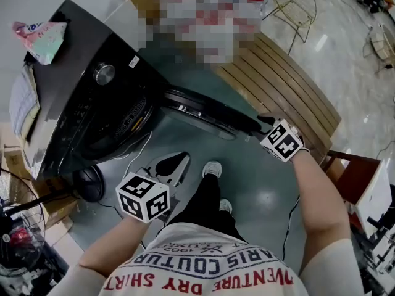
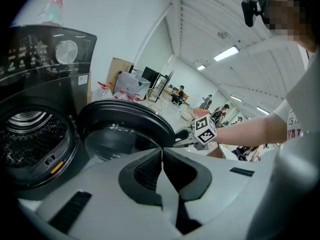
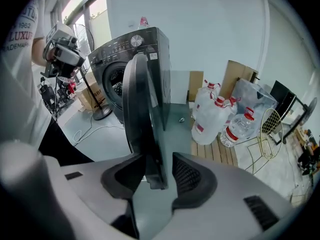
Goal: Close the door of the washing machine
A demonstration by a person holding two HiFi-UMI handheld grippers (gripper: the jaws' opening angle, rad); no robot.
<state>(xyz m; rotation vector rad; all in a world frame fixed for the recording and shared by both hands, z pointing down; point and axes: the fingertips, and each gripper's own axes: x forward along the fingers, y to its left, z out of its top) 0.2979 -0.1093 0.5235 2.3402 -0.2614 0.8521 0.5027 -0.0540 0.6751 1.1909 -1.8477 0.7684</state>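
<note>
A dark front-loading washing machine [image 1: 74, 97] stands with its round glass door [image 1: 203, 113] swung wide open over the green floor, the drum opening [image 2: 30, 139] exposed. The free edge of the door reaches toward the wooden slatted platform [image 1: 290, 79]. The right gripper [image 3: 159, 160] has come to that free edge: the door's dark rim stands edge-on between its parted jaws, close against one ribbed pad, with a sliver of floor showing before the other pad [image 3: 192, 176], so it straddles the rim without clamping it. The left gripper [image 2: 161, 154] hangs low in front of the machine, jaws clenched together on nothing, in the wedge between open door and drum. The step in hand looks to be taking hold of the door. It will likely go best if the jaws settle squarely on the rim rather than its corner. The hand should then follow the hinge's arc toward the drum instead of pushing straight, and keep pressing until the latch catches. The left gripper seems to sit in the door's path and would do well to clear out first.
</note>
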